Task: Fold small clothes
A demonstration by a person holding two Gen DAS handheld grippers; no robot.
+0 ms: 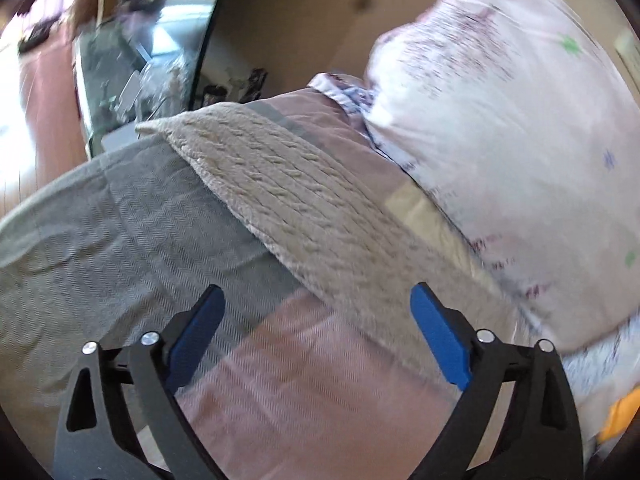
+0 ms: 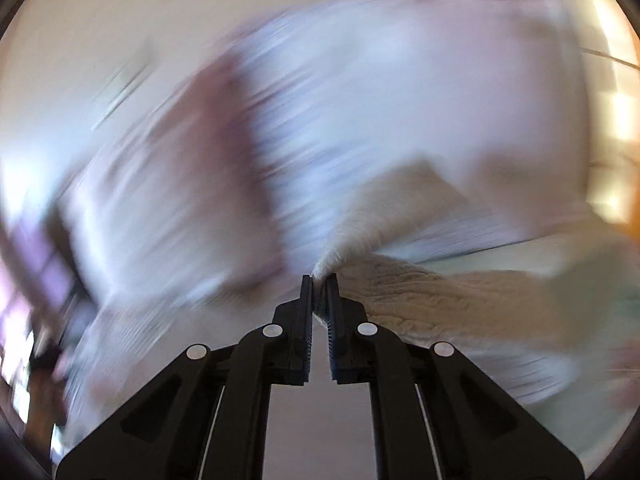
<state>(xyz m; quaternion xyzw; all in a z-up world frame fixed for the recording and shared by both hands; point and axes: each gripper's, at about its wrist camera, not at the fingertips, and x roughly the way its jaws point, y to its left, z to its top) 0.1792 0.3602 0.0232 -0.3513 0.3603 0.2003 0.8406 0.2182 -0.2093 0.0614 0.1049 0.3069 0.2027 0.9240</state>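
A beige cable-knit garment (image 1: 288, 200) lies spread on the striped bedcover (image 1: 132, 216), running from upper left to lower right. My left gripper (image 1: 316, 320) is open and empty, its blue fingers just short of the garment's near edge. In the right wrist view my right gripper (image 2: 319, 280) is shut on a corner of the same beige knit (image 2: 440, 300), which trails off to the right. That view is heavily blurred by motion.
A large pale floral pillow (image 1: 500, 140) lies right of the garment, touching its far edge. An orange thing (image 1: 620, 416) shows at the lower right. A mirror or glass panel (image 1: 132, 60) and a bright window stand beyond the bed's left edge.
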